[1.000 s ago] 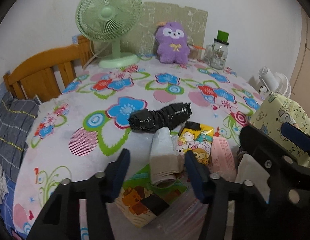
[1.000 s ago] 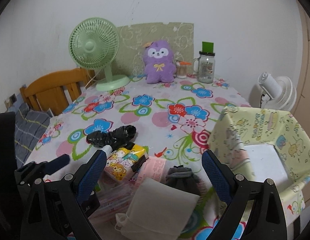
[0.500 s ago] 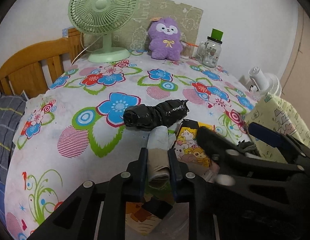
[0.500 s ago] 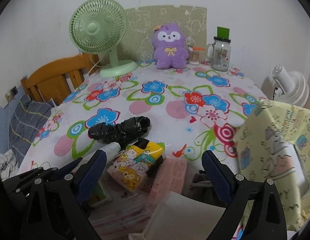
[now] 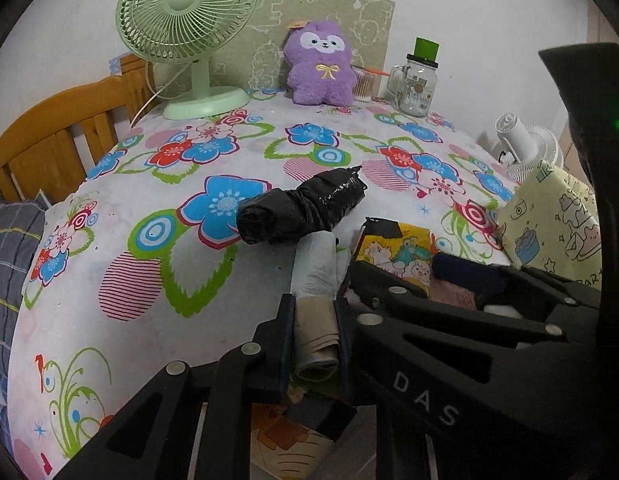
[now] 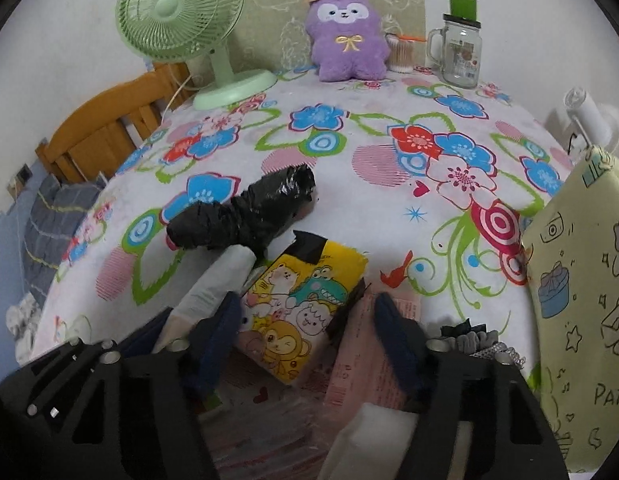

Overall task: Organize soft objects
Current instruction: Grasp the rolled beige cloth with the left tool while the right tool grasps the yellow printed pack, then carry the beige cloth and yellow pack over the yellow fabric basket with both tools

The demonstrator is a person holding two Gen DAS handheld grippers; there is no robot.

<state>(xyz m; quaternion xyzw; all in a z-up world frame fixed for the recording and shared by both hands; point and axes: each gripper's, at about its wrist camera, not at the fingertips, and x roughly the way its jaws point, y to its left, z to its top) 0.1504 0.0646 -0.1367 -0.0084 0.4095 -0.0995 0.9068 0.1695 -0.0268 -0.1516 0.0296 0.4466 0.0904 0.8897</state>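
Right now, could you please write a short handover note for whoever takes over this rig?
Left gripper: shut on the white roll.
Right gripper: open, straddling the yellow cartoon pack.
Black roll lies on the floral tablecloth, behind both; pink packet and grey scrunchie beside the pack.
Nothing visibly sorted yet; the cartoon-print fabric bin stands right.

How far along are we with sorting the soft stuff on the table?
Early. Nothing looks put away yet. In hand: the left gripper is shut on the white roll. The right gripper is open around the yellow cartoon packet, not gripping. Left to do: the black roll, the pink packet and the grey scrunchie all lie loose beside the yellow fabric bin.
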